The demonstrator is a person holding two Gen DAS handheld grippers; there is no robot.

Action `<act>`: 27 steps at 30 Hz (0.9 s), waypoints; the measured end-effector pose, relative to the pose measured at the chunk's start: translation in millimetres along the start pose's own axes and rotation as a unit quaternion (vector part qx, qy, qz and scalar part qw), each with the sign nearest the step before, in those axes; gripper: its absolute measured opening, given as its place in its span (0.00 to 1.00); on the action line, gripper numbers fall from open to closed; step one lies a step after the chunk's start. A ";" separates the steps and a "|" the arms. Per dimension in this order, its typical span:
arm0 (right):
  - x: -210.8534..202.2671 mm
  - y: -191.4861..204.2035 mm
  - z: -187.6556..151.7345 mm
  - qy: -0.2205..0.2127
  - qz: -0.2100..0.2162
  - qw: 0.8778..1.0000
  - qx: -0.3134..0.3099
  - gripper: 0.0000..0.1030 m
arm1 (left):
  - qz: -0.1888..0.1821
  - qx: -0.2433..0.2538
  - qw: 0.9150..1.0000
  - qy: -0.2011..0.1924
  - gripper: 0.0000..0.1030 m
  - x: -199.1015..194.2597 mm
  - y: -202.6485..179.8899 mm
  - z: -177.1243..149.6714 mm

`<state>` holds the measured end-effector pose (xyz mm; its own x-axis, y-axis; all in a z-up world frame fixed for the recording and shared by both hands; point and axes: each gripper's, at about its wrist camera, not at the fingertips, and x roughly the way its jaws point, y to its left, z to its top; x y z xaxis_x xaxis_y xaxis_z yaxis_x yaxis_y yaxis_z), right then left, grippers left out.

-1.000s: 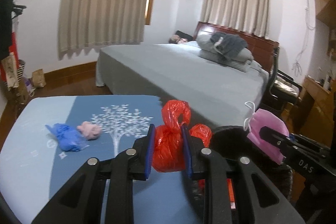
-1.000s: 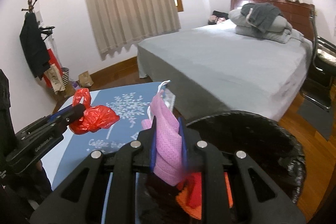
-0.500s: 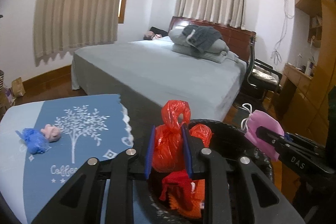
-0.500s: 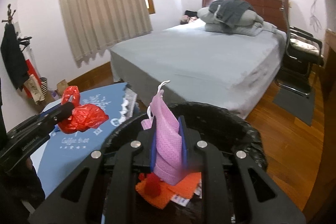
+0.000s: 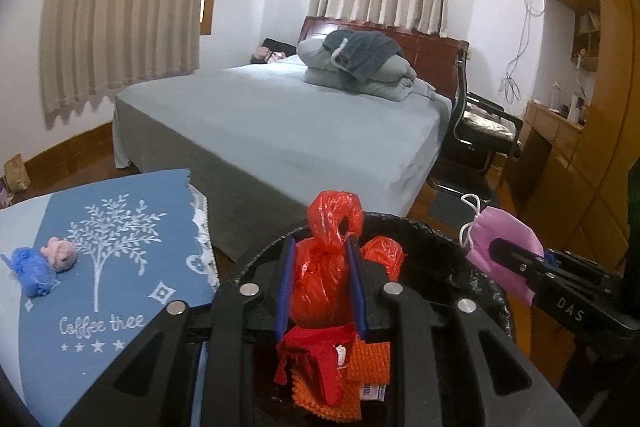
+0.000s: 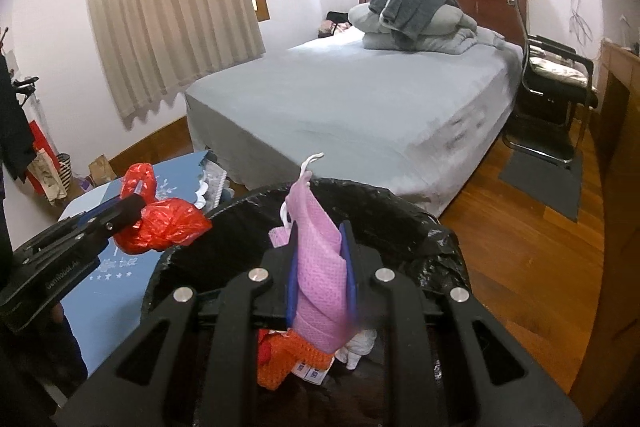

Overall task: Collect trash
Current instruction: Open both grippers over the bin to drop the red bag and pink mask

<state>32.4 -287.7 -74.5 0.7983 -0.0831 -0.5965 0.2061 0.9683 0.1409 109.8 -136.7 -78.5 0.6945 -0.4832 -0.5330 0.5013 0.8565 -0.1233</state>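
Observation:
My left gripper is shut on a knotted red plastic bag and holds it over the black-lined trash bin. My right gripper is shut on a pink face mask and holds it over the same bin. Red and orange trash lies in the bin. A blue crumpled piece and a pink crumpled piece lie on the blue tablecloth at the left. The left gripper with the red bag shows in the right wrist view.
A grey bed with folded bedding stands behind the bin. A black chair and wooden cabinets are at the right. Bags stand on the floor by the wall at the left.
Both grippers have moved from over the table's edge to over the bin, each still holding its piece. The table has slid left in both views.

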 end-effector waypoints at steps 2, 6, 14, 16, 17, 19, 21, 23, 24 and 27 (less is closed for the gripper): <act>1.5 -3.3 -0.9 0.003 -0.003 1.000 0.004 0.20 | -0.007 0.002 1.000 0.006 0.25 5.2 -2.6 -0.3; 7.4 -9.3 -1.0 0.010 -0.013 1.000 0.008 0.25 | -0.025 0.005 0.999 0.021 0.38 13.9 -5.6 -0.8; 11.5 -16.9 -1.4 0.012 -0.021 1.000 0.011 0.65 | -0.029 -0.013 0.999 0.020 0.69 9.2 5.6 -1.0; 9.8 -16.0 -1.2 0.005 -0.024 1.000 0.012 0.77 | -0.024 -0.020 0.999 0.014 0.73 4.6 12.1 0.3; 8.4 -15.5 -1.1 0.001 -0.023 1.000 0.012 0.84 | -0.019 -0.022 1.000 0.012 0.76 2.6 15.1 1.0; 6.0 -14.9 -0.1 -0.005 -0.021 1.000 0.013 0.89 | -0.009 -0.026 1.000 0.005 0.79 -2.5 21.7 2.8; 2.5 -11.3 2.5 -0.010 -0.013 1.000 0.014 0.90 | 0.005 -0.030 1.000 -0.004 0.83 -9.9 31.1 4.5; 0.2 -6.4 4.7 -0.015 -0.008 1.000 0.012 0.91 | 0.018 -0.032 0.999 -0.012 0.87 -16.9 39.0 5.1; -0.8 -2.0 5.9 -0.018 -0.004 1.000 0.009 0.91 | 0.025 -0.032 0.999 -0.016 0.88 -20.5 43.0 5.4; -0.9 12.5 9.7 -0.024 0.007 1.000 0.000 0.92 | 0.051 -0.036 0.998 -0.025 0.91 -32.8 62.9 4.1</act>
<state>39.7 -277.8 -64.5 0.8269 -0.0816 -0.5564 0.1952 0.9695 0.1479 120.6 -67.7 -65.4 0.7662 -0.3993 -0.5034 0.3889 0.9119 -0.1315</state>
